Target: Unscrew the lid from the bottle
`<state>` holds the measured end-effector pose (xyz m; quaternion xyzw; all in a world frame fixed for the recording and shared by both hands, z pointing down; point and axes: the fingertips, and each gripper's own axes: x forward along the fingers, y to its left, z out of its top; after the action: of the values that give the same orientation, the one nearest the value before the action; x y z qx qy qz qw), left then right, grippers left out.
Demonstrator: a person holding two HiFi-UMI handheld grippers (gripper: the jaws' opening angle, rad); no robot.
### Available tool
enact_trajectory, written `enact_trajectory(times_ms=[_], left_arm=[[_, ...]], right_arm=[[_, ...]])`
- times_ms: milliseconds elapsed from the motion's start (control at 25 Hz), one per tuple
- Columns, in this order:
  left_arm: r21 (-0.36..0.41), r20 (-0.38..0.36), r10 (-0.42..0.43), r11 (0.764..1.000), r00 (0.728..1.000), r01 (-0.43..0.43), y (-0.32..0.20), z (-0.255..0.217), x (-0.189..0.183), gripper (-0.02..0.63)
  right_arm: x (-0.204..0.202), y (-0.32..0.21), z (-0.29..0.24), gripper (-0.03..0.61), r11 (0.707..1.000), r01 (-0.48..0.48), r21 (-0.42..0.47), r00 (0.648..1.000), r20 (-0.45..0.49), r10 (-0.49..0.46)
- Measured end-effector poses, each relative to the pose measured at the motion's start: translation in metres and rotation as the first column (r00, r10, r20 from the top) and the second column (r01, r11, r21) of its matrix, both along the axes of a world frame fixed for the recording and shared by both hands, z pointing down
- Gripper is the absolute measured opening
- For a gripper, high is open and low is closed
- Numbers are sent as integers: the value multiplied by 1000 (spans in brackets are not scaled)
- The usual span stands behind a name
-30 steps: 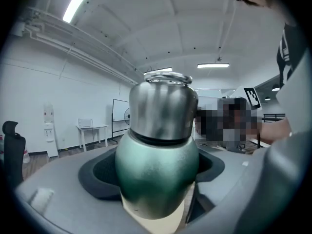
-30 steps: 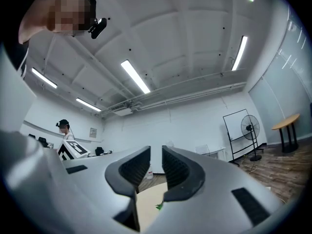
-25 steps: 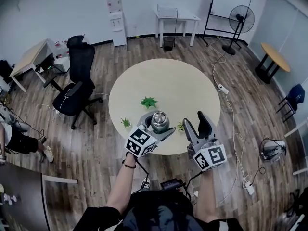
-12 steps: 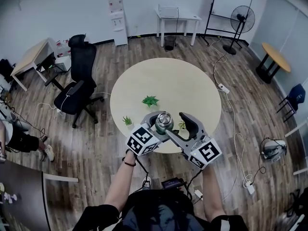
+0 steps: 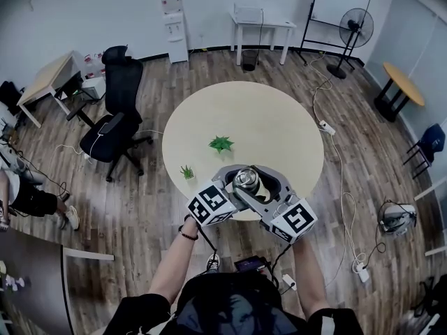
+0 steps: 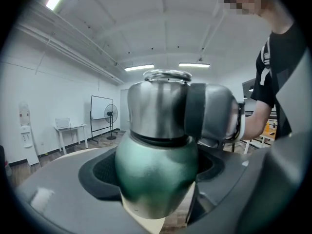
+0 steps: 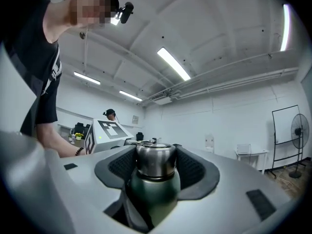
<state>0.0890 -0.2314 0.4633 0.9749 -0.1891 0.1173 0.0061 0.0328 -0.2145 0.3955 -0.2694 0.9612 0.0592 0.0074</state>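
Observation:
A dark green bottle (image 6: 156, 179) with a steel lid (image 6: 158, 106) is held upright over the round table's near edge. My left gripper (image 5: 236, 184) is shut on the green body (image 7: 153, 196), one pad on each side. My right gripper (image 7: 155, 167) reaches in from the right and its jaws are closing on the lid (image 7: 155, 161), with the dark ribbed pads (image 7: 192, 169) touching the lid's sides. From the head view the lid (image 5: 246, 179) shows between both pairs of jaws, with the right gripper (image 5: 255, 181) wrapped round it. The bottle's base is hidden.
The beige round table (image 5: 258, 121) carries two small green plants (image 5: 221, 143) (image 5: 186, 172). A black office chair (image 5: 115, 128) stands to its left; a fan (image 5: 355, 26), a white side table (image 5: 264, 25) and cables lie beyond. Another person (image 7: 110, 114) stands far off.
My right gripper swung in from the right of the bottle, opened wider, and its jaws have come in round the lid. The left gripper and bottle shifted slightly right.

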Motion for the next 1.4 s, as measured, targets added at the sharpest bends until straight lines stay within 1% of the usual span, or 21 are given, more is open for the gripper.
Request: enact_trajectory(times_ms=[40, 120, 240, 320, 360, 400, 440, 520, 600, 680, 760, 800, 840, 920, 1000, 1080, 1120, 1200, 1280, 1360, 1400], left_arm=[[5, -2, 26, 1000, 1000, -26, 4, -2, 0, 396], [21, -7, 102, 995, 995, -102, 17, -9, 1, 396], [39, 4, 247, 968, 969, -247, 44, -18, 2, 396], [31, 6, 313, 949, 950, -313, 56, -20, 3, 396], [27, -1, 318, 948, 948, -318, 57, -21, 3, 396], [26, -12, 301, 953, 954, -301, 54, -21, 2, 396], [27, -26, 262, 965, 965, -261, 46, -20, 0, 396], [31, -47, 140, 990, 989, -139, 27, -17, -4, 396], [31, -42, 8, 1000, 999, -6, 8, -11, -8, 396], [34, -23, -100, 994, 995, 101, -8, -5, -11, 396], [40, -7, -184, 982, 983, 184, -19, -1, -13, 396], [41, -1, -217, 975, 976, 216, -22, 1, -13, 396], [41, 4, -242, 969, 970, 242, -24, 2, -12, 396], [37, 5, -260, 965, 966, 259, -24, 5, -11, 396], [35, -3, -215, 976, 977, 215, -20, 6, -10, 396], [38, -14, -109, 993, 994, 110, -8, 0, -7, 396], [43, -18, -44, 998, 999, 45, 0, -4, -6, 396], [61, -12, 90, 994, 996, -89, 17, -13, -4, 396], [72, 7, 194, 978, 981, -194, 31, -18, -5, 396], [65, 10, 239, 969, 971, -239, 36, -20, -6, 396], [58, 2, 234, 971, 972, -234, 33, -21, -7, 396]], right_arm=[[0, 4, -2, 258, 999, 36, 3, 999, -3, -36], [-1, 15, -8, 258, 990, 138, 8, 990, -10, -138], [-1, 38, -18, 258, 951, 309, -10, 951, -15, -309], [-1, 47, -20, 259, 926, 377, -39, 926, -5, -377], [-2, 46, -20, 259, 922, 382, -53, 924, 5, -383], [-2, 42, -19, 263, 928, 367, -65, 930, 21, -366], [-3, 35, -17, 275, 940, 332, -74, 943, 41, -329], [-3, 20, -13, 308, 970, 229, -80, 972, 81, -223], [-2, 10, -10, 304, 990, 125, -71, 988, 99, -118], [-6, 1, -3, 307, 998, 35, -51, 998, 54, -32], [-9, -8, 4, 302, 998, -54, -27, 999, -2, 54], [-8, -12, 7, 297, 995, -95, -20, 995, -12, 95], [-6, -16, 8, 272, 991, -129, -19, 992, -11, 129], [-4, -18, 10, 265, 988, -151, -21, 989, -1, 151], [-5, -13, 8, 264, 995, -94, -13, 996, -3, 94], [-6, -3, 3, 264, 1000, 24, 0, 1000, -7, -24], [-6, 4, -1, 263, 996, 94, 2, 996, -7, -94], [-7, 16, -9, 264, 974, 227, -2, 974, -5, -227], [-9, 27, -15, 264, 948, 319, -11, 948, 0, -319], [-11, 29, -18, 264, 938, 347, -23, 938, 18, -346], [-12, 26, -19, 264, 942, 334, -30, 942, 33, -333]])
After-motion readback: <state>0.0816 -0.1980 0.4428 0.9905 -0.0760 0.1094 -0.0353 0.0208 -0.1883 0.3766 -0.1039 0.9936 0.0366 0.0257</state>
